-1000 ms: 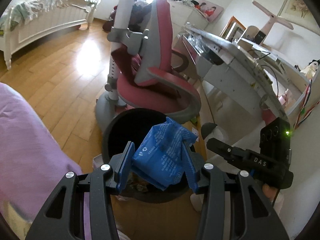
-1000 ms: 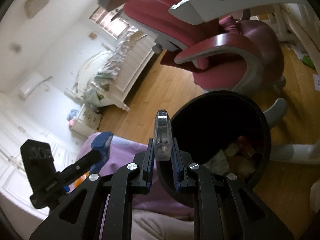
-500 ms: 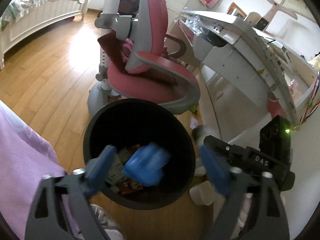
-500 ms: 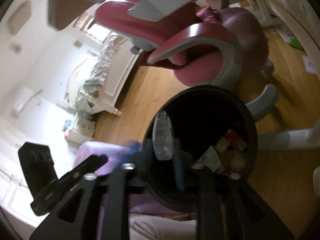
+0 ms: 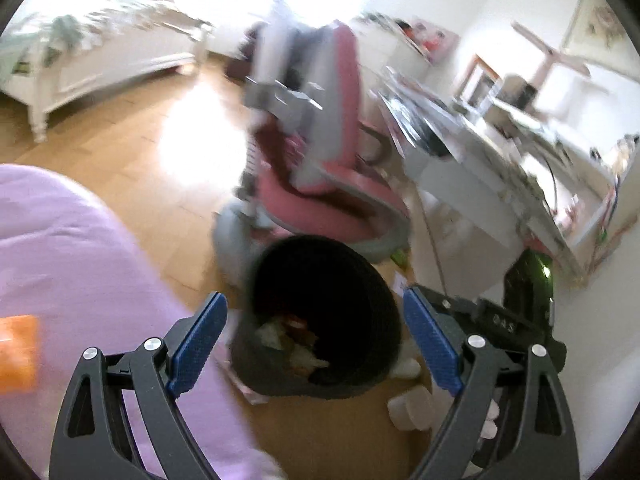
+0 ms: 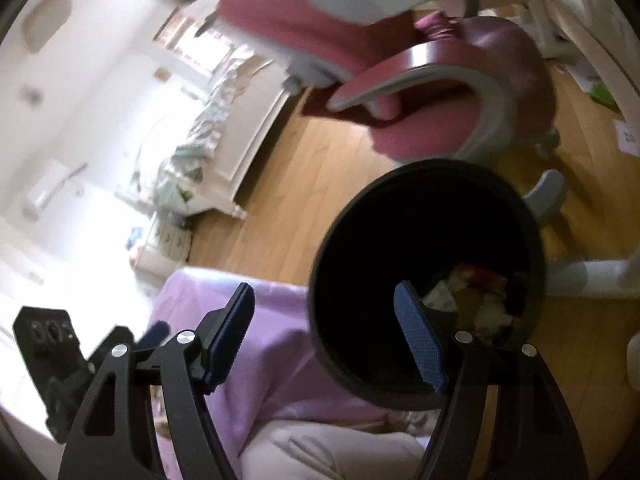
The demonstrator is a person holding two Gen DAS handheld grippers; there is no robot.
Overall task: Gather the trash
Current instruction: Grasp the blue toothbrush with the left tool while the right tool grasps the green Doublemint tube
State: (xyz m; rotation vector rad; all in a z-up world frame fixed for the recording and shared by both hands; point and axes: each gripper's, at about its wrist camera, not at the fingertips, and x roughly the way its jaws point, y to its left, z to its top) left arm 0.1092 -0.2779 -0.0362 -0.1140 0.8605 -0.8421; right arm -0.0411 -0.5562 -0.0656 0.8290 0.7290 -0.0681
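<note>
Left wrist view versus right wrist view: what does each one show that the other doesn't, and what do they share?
Only the left wrist view shows the white desk with its clutter, an orange item on the purple cover, and white objects on the floor by the bin.

Only the right wrist view shows a small white drawer unit beside the bed.

Both show the black trash bin with trash inside, the pink chair, the white bed, the purple cover, and open, empty jaws.

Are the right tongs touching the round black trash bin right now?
Cannot tell. In the right wrist view the open, empty right tongs overlap the round black trash bin, with no gap or contact visible.
</note>
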